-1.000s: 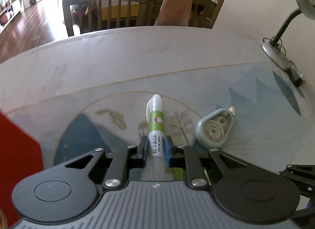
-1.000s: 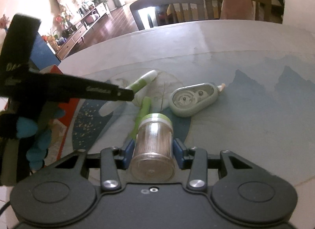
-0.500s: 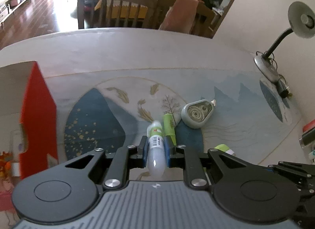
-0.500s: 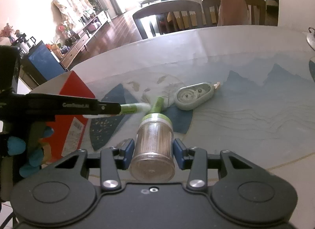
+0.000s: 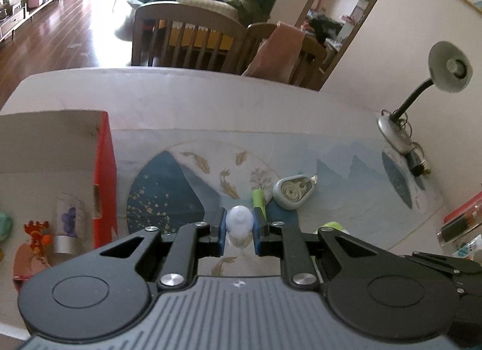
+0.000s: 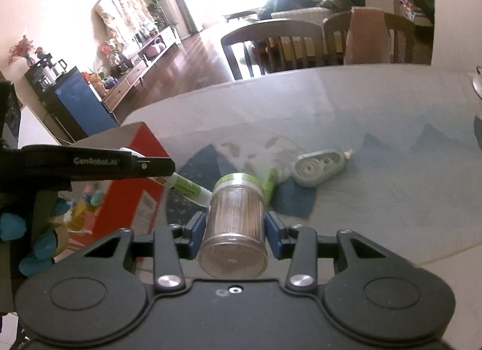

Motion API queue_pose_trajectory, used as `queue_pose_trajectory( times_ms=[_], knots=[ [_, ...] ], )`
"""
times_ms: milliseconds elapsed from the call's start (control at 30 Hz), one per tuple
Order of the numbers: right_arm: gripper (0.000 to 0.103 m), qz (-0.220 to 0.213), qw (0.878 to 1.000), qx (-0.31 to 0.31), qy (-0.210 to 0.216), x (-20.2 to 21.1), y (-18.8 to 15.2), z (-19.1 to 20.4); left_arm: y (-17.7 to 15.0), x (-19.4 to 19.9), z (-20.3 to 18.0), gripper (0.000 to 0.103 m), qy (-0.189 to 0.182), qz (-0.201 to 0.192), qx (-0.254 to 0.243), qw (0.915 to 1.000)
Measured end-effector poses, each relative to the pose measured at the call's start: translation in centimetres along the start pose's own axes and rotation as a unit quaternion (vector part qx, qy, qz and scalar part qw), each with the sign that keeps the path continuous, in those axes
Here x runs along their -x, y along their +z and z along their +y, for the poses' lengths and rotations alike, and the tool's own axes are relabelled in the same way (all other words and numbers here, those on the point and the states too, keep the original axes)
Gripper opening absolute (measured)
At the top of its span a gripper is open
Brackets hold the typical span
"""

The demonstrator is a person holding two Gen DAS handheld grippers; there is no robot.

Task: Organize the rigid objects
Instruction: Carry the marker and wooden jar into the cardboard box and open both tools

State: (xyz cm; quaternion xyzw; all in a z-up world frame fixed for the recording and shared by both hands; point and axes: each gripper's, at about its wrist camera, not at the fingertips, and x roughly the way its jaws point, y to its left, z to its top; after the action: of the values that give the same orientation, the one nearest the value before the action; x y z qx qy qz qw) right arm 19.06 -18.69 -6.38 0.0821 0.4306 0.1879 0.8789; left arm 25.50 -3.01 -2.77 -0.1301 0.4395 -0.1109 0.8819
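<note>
1. Pale-green correction-tape dispenser (image 5: 294,194) and small green marker (image 5: 258,201) lie side by side on the patterned counter (image 5: 211,115); open red cardboard box (image 5: 104,175) stands left.
2. Left gripper (image 5: 239,226) clamps white-and-green tube (image 5: 239,222), held above the counter, beside the box.
3. Right gripper (image 6: 233,231) grips clear green-lidded toothpick jar (image 6: 235,223), lid forward, raised.

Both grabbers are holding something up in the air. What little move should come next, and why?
Probably carry the left gripper a bit further left, over the open red box. It is shut on the white tube, held above the table mat, and the box beside it already holds other small things. The right gripper is shut on the clear jar and could follow.
</note>
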Motion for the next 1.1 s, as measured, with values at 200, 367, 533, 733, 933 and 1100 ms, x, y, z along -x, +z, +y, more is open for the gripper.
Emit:
queue_pose_trajectory(
  times_ms=[200,367,533,733,933,1100],
  knots=[
    [0.042,-0.012,1.0,0.024,0.007,-0.1,1.3,3.1,0.7,3.0,1.0,0.017,-0.002,-0.02,0.002,0.9998],
    [0.042,-0.02,0.999,0.047,0.018,-0.5,2.2,6.1,1.4,5.7,2.6,0.017,0.0,-0.043,0.006,0.999],
    [0.042,-0.026,0.997,0.067,0.03,-1.4,3.3,9.4,2.4,8.1,4.7,0.017,0.013,-0.063,0.01,0.9979],
    [0.042,-0.025,0.995,0.09,0.041,-3.2,4.3,13.3,3.2,10.6,8.6,0.017,0.034,-0.082,0.022,0.9958],
    [0.042,-0.012,0.992,0.114,0.044,-5.9,4.4,16.8,3.3,12.1,12.5,0.017,0.055,-0.091,0.039,0.9936],
    [0.042,0.005,0.989,0.141,0.04,-8.7,4.1,19.8,3.0,12.5,16.0,0.017,0.071,-0.091,0.052,0.9919]
  ],
)
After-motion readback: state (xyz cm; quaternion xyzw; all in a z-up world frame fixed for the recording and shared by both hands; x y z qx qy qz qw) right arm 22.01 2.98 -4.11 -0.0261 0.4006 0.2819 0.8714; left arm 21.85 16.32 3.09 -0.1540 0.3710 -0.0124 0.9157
